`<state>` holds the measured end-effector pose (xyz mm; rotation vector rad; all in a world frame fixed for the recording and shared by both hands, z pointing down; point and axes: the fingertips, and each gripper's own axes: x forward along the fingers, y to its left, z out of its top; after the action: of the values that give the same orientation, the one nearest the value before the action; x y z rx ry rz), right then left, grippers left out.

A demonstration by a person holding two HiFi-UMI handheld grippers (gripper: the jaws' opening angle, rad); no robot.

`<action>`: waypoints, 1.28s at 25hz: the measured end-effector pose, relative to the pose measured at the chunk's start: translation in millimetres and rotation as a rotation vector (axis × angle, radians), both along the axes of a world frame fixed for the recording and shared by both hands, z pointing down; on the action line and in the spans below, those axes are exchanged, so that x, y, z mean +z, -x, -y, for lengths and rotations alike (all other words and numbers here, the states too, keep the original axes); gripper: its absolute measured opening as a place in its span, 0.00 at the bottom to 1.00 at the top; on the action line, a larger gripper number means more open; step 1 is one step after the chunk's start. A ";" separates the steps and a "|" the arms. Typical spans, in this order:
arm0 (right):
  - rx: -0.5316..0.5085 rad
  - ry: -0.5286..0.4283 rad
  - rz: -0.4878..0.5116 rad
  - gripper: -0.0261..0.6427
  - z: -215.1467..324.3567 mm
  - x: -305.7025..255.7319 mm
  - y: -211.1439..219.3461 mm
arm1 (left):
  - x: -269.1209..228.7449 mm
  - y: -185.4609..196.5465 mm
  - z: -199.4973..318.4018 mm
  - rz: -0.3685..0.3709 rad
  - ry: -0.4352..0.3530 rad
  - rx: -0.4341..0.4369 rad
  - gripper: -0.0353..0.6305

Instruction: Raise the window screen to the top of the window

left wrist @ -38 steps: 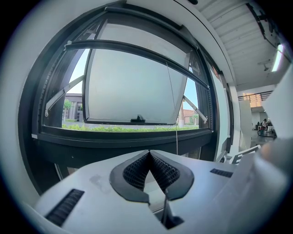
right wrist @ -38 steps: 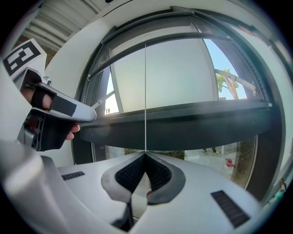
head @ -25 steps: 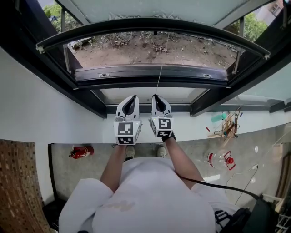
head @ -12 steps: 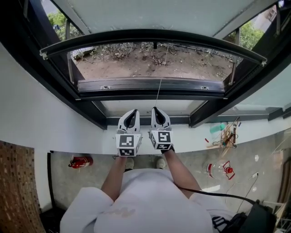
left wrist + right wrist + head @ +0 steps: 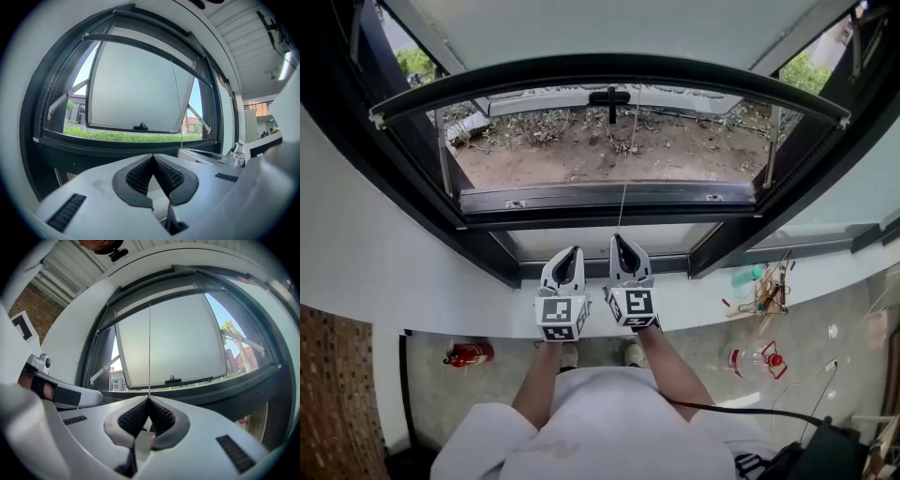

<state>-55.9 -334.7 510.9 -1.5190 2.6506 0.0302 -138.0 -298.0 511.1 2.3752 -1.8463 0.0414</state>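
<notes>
your right hand-held gripper (image 5: 620, 242) pinching thin cord (image 5: 623, 206), jaws pressed together on it. cord runs straight up to screen bar (image 5: 694, 75), sitting high in open window (image 5: 741, 234). your left hand-held gripper (image 5: 575, 253) pressed together, empty, just beside right.

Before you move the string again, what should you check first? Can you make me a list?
1. Right gripper shut on the cord: ok.
2. Cord runs straight up from those jaws, no tangle: ok.
3. Left gripper shut, holding nothing: ok.
4. Left gripper apart from the cord: ok.
5. Bar the cord hangs from is all the way up: cannot tell.
</notes>
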 end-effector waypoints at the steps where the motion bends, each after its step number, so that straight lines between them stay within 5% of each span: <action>1: 0.001 -0.001 0.002 0.04 0.4 -1.8 -0.6 | -3.7 0.0 0.7 -0.002 -0.007 0.001 0.06; 32: -0.037 -0.114 0.101 0.04 -8.6 -76.7 1.4 | -62.3 -9.6 6.8 -0.040 -0.130 0.048 0.06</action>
<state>-57.3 -326.1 434.2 -1.3982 2.5509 0.0969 -128.4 -304.9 448.8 2.4860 -1.8269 -0.1236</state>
